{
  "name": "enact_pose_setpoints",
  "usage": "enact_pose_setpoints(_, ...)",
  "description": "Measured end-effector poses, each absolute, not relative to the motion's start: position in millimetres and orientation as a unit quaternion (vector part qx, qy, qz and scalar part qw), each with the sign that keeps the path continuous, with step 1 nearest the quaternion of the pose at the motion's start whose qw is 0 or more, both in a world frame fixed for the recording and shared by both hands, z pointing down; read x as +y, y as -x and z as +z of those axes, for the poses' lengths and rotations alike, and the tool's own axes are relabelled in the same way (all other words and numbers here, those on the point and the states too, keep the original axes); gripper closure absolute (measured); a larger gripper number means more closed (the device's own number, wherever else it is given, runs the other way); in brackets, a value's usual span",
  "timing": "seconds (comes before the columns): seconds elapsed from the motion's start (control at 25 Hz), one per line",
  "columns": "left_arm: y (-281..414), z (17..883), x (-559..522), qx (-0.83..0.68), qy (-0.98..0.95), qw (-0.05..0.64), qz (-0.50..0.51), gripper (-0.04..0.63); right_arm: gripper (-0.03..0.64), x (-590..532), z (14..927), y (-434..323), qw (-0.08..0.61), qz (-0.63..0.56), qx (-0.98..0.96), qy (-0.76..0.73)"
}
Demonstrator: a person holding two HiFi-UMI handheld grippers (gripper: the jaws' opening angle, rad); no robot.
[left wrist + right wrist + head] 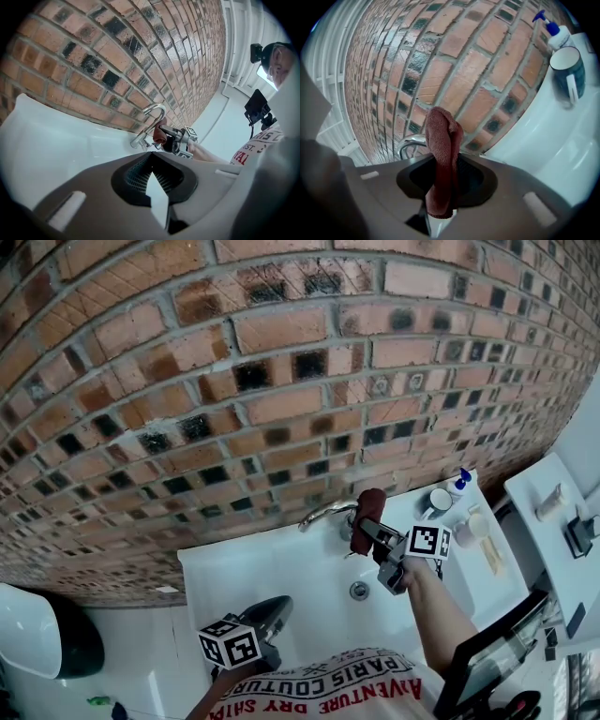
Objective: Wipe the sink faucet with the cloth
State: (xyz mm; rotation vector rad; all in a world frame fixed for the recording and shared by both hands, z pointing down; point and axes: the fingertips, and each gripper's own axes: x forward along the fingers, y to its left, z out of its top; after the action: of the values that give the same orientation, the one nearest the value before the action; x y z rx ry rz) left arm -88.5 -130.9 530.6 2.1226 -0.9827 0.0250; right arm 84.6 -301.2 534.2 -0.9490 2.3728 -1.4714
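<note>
We look steeply down at a white sink [272,568] set against a brick wall [281,381] that fills the upper part of the head view. A curved chrome faucet [323,513] stands at the sink's back edge, near the centre of the frame.

The right gripper [367,532] reaches in from the lower right, clamped on a dark red cloth [440,150]. The cloth stands up in a folded bunch between its jaws. In the head view the cloth sits hard against the right side of the faucet, by its base. We cannot tell whether it touches the metal or is just beside it. In the right gripper view the faucet's arc shows just left of the cloth.

The left gripper [270,613] hangs at the lower left, over the near part of the sink and well apart from the faucet. Its jaws are drawn together with nothing between them.

A mug [566,70] and a soap bottle [555,32] stand at the upper right of the right gripper view.

We judge the cloth is in hand and brought to the faucet, so wiping is at its start or under way. The spout and left side look yet to be covered.
</note>
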Motion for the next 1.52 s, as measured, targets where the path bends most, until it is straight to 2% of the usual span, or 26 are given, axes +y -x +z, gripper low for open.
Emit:
enact_pose_setpoints(0.48, 91, 531, -132, -0.391, -0.834, 0.39, 0.01, 0.592, 0.517, -307, 581, -76, 0.044, -0.496, 0.787, 0.364)
enact_pose_setpoints(0.8, 92, 520, -125, -0.394, -0.838, 0.378, 0.009, 0.592, 0.517, -283, 548, -89, 0.078, -0.484, 0.795, 0.358)
enact_pose_setpoints(1.08, 85, 511, -117, -0.39, -0.844, 0.369, 0.004, 0.592, 0.517, -233, 516, -67, 0.086, -0.48, 0.82, 0.301)
enact_pose_setpoints(1.52, 91, 510, -114, -0.396, -0.841, 0.369, 0.0, 0.592, 0.517, -238, 534, -27, 0.021, -0.466, 0.836, 0.289)
